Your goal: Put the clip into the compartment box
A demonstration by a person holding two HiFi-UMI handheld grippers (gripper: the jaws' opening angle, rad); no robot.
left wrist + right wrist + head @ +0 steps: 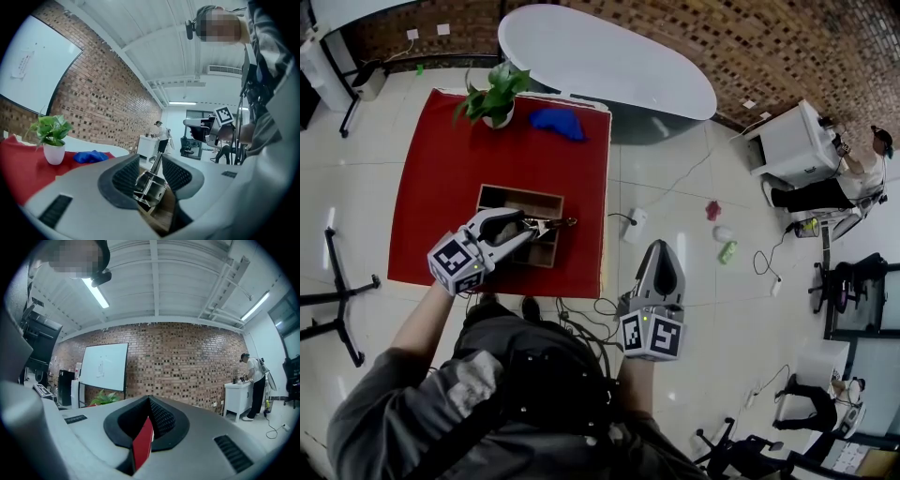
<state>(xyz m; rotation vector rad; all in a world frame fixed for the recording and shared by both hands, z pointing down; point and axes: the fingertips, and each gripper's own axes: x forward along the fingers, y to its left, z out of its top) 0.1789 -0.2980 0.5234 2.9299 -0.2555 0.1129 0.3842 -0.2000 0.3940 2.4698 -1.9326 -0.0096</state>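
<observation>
over the wooden compartment box (546,201), the left gripper (528,228) holds its jaws well apart, the metal clip (151,186) between them unpinched; the right gripper (662,247), off the red cloth (441,187), is closed and empty.

A brick wall (750,37) is running behind a white oval table (609,61); ceiling lights (97,292) are shining over the pale tiled floor (694,309).
</observation>
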